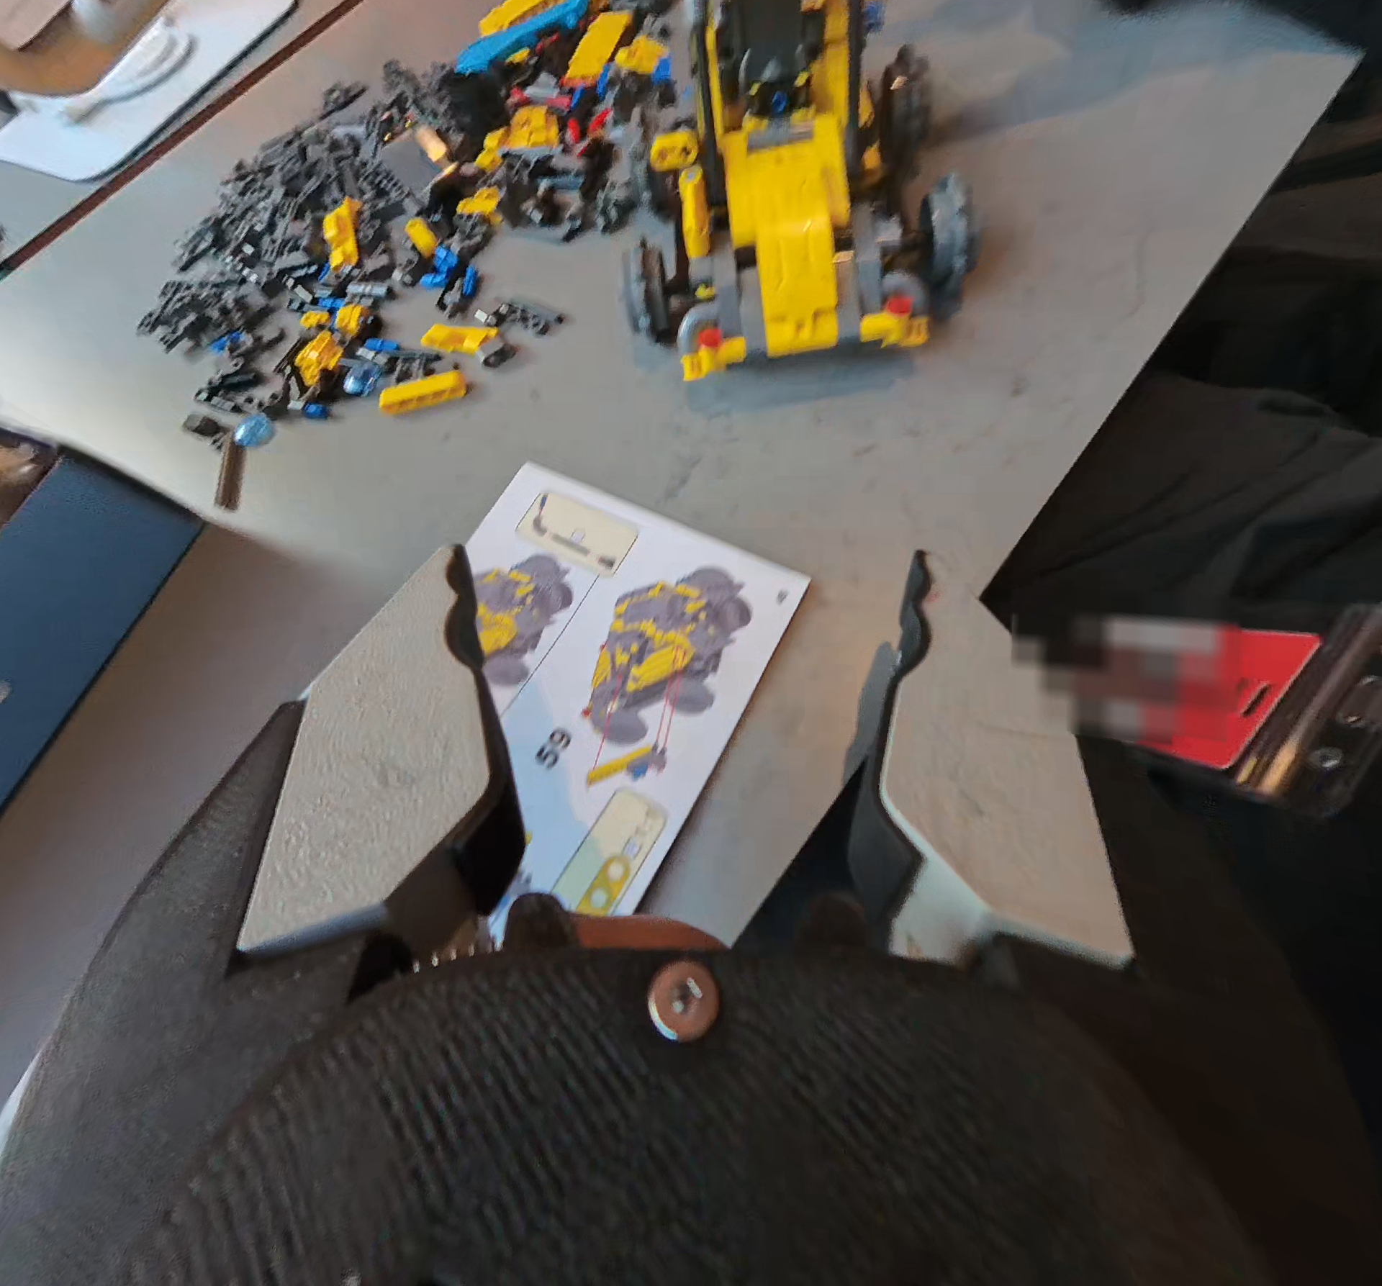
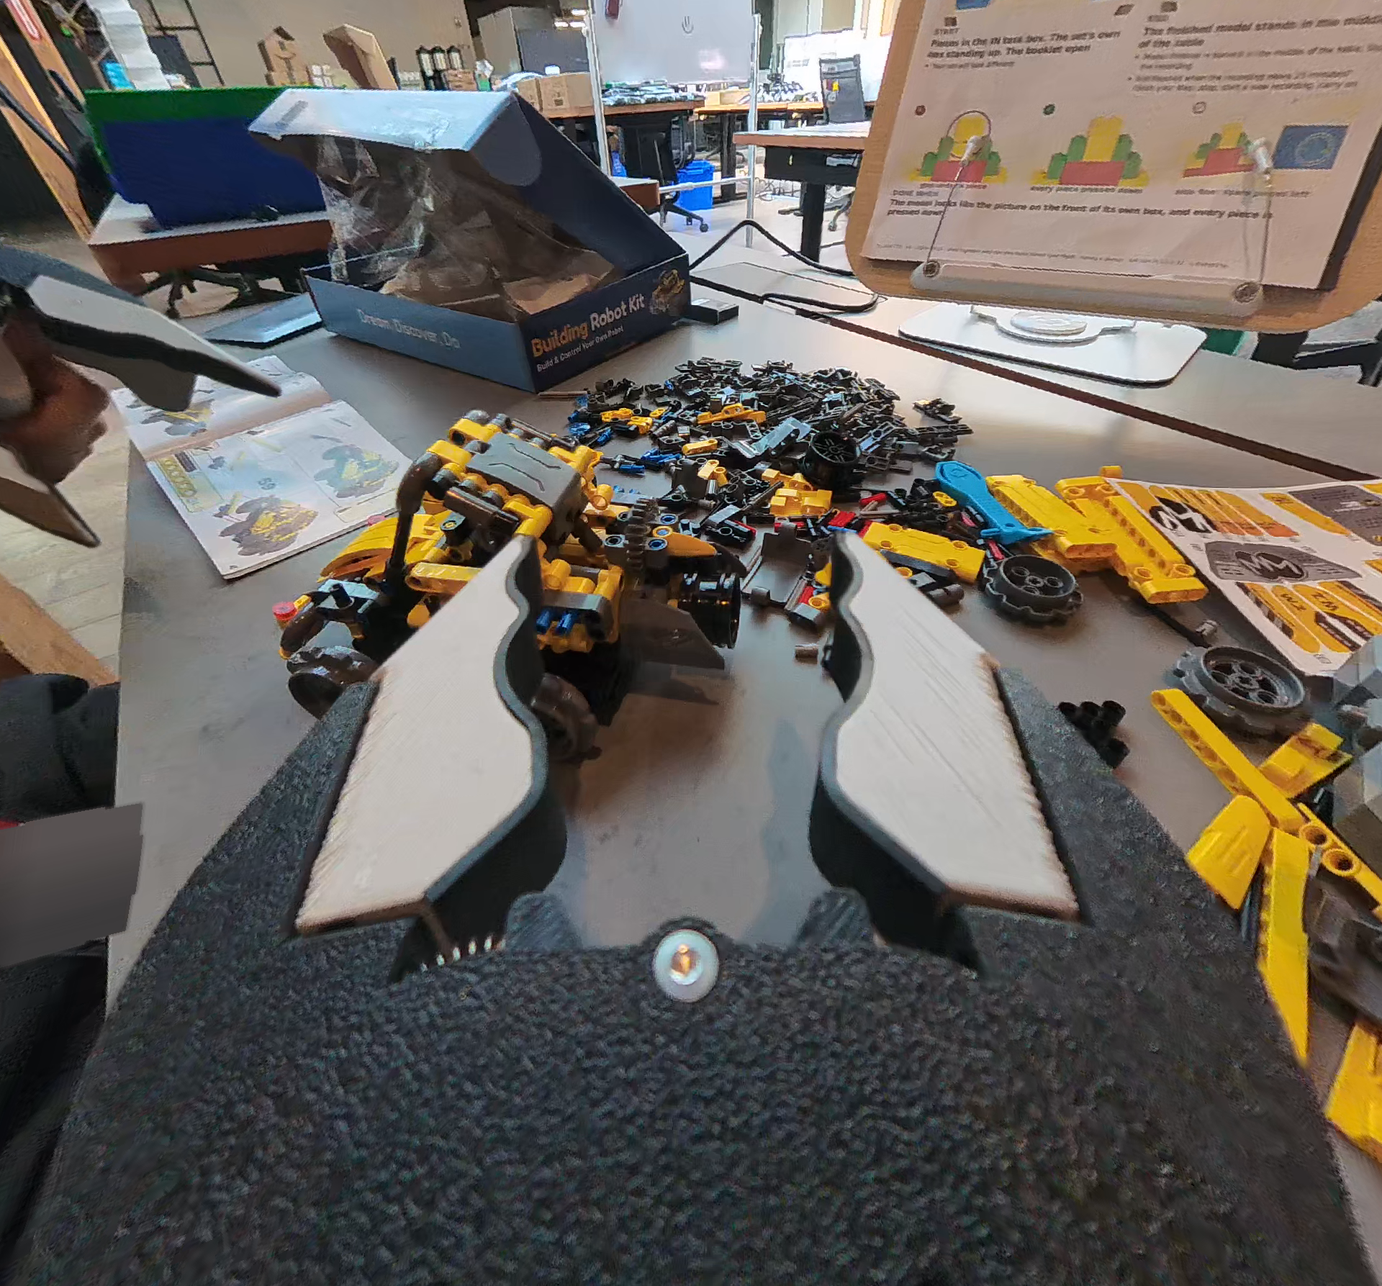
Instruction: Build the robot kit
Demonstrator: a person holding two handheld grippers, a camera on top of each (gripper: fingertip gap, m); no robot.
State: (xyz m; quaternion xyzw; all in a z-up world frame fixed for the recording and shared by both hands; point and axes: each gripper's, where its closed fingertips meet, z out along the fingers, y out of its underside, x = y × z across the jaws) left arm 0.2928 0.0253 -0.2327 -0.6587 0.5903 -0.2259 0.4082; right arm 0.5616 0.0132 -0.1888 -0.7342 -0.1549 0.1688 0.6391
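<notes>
Two hand-held grippers hang empty with jaws spread: the left hand-held gripper (image 1: 684,641) over one open instruction booklet (image 1: 636,682), the right hand-held gripper (image 2: 684,581) just before one yellow brick vehicle (image 2: 516,547). The vehicle stands mid-table (image 2: 209,652), long axis toward the booklet, beside one heap of loose pieces (image 2: 770,428) and one blue box (image 2: 478,241).

1. One part-built yellow and grey vehicle model (image 2: 516,562), mid-table
2. One open instruction booklet (image 2: 254,472), left of the model
3. One dark blue kit box (image 2: 493,345), lid up, at the far side
4. One sticker sheet (image 2: 1286,562), far right
5. One blue tool (image 2: 980,502)
6. Three loose dark wheels (image 2: 1032,588) in the right wrist view
7. One heap of small loose pieces (image 2: 785,413), too many to count
8. Two grippers: the left gripper (image 1: 688,622) and the right gripper (image 2: 684,577)
</notes>
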